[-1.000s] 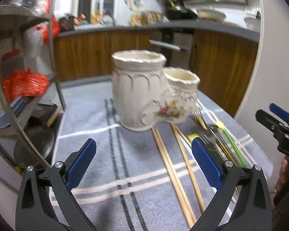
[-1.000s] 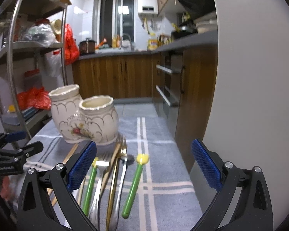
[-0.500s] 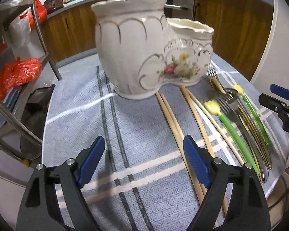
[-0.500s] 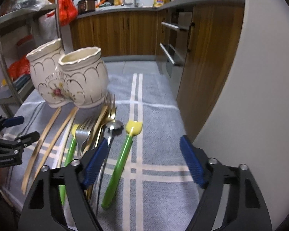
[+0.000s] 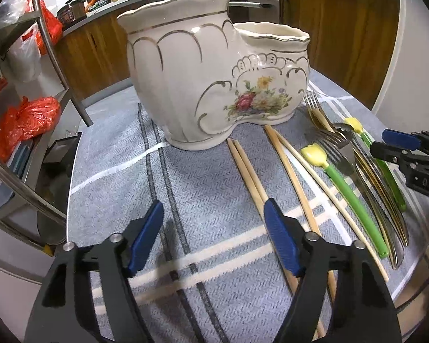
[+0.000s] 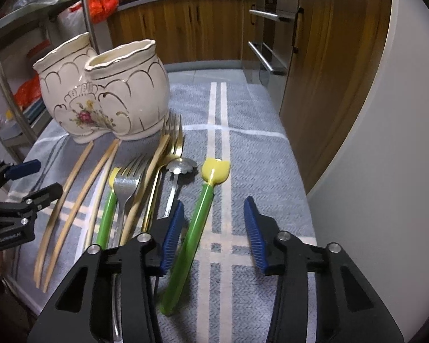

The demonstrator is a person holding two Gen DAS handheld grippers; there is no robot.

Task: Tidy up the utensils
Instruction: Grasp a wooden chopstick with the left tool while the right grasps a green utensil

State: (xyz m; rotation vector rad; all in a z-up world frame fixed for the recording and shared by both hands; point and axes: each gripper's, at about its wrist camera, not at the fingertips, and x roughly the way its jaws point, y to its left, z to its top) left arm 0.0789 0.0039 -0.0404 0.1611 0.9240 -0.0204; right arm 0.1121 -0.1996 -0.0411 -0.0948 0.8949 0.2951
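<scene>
Left gripper (image 5: 214, 223) hangs low over the grey-blue woven tablecloth with white and dark stripes (image 5: 203, 177), jaws part-way apart and just been closing in, nothing between the blue pads but cloth. Its right pad sits over the nearest pair of pale wooden chopsticks (image 5: 247, 171); contact can't be judged.

Right gripper (image 6: 211, 228) also half-narrowed, jaws just been closing. The green-handled plastic utensil with a yellow tulip-shaped head (image 6: 198, 223) lies between the pads, close against the left one, with clear gap to the right pad. Not clamped.

Landmark: cream ceramic two-pot utensil holder with gold trim and a floral print (image 5: 214, 77), upright on the cloth, both pots looking empty from here.

Relative to the holder, all flat on the cloth on its near side:
- chopstick pair starts just at its base
- second pair of chopsticks (image 5: 293, 171) beside those, splayed
- second green-handled utensil with yellow head (image 5: 346, 191) further out
- silver metal fork (image 6: 125, 188) overlapping that handle
- gold-coloured forks (image 6: 168, 145), tines almost touching the holder's smaller pot
- silver spoon with scalloped bowl (image 6: 180, 165) next to the gold forks

Metal wire rack with orange plastic bags (image 5: 23, 120) stands beyond the holder's taller pot. Wooden kitchen cabinets (image 6: 191, 28) behind it.
</scene>
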